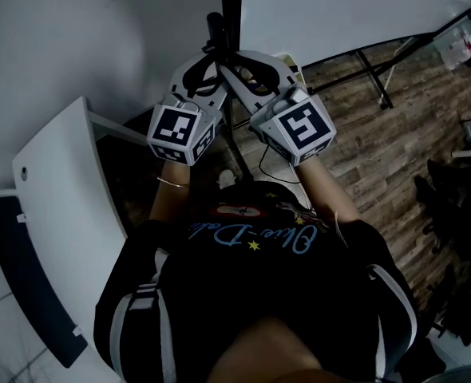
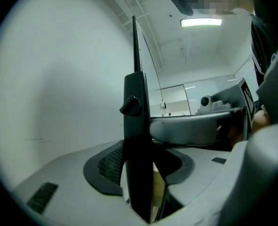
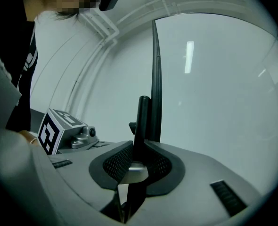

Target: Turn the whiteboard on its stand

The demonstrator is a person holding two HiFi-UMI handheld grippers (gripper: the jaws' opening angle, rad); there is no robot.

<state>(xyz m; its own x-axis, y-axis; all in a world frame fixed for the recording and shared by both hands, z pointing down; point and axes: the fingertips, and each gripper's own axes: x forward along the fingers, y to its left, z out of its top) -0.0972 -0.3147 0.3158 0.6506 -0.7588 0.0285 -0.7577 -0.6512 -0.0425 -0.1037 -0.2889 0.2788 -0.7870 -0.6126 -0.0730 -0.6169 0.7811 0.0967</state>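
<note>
The left tool [image 1: 207, 69] and right tool [image 1: 250, 70] both clamp the stand's black post [image 2: 137, 145]. Only the head view shows the stand's legs [image 1: 375, 76].

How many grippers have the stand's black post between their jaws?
2. The left gripper is closed on the post; the right gripper pinches it too. Both sit below the knob. No other grippers show.
</note>
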